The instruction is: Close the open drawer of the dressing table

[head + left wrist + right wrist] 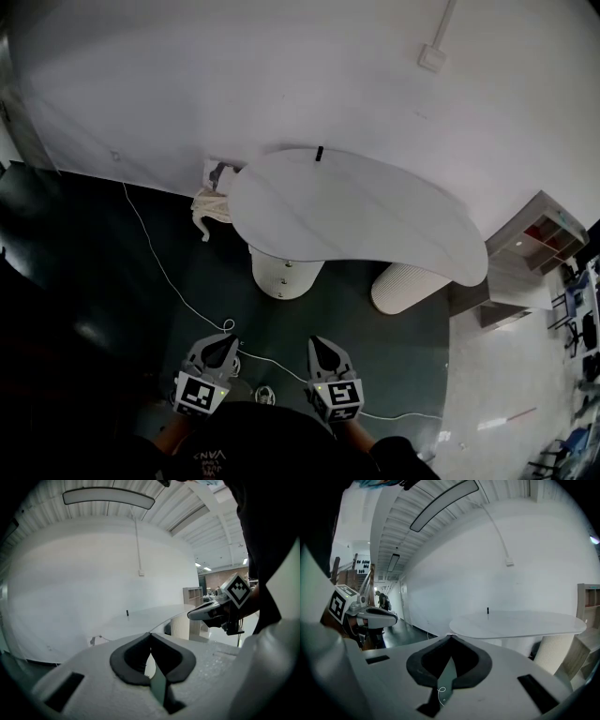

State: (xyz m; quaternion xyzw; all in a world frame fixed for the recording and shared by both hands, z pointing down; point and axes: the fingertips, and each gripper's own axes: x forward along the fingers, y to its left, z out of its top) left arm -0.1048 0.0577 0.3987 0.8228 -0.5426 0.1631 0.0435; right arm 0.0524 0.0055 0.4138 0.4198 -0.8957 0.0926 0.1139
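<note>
My left gripper [222, 347] and right gripper [320, 349] are both pinched tight with nothing between the jaws. They sit side by side, a little apart, at the near edge. Ahead is open dark floor [112, 272], crossed by one white cable [160, 263]. Beyond it, well apart from both grippers, the desk [375, 220] stands against the far wall [234, 75] on two bases. A round drawer unit [284, 274] with two knobs is under its left end, and a ribbed column [401, 287] is to the right. I cannot tell whether a drawer stands out. One small dark thing [319, 154] stands on the desk's far edge. One shelf [539, 234] flanks the desk's right.
</note>
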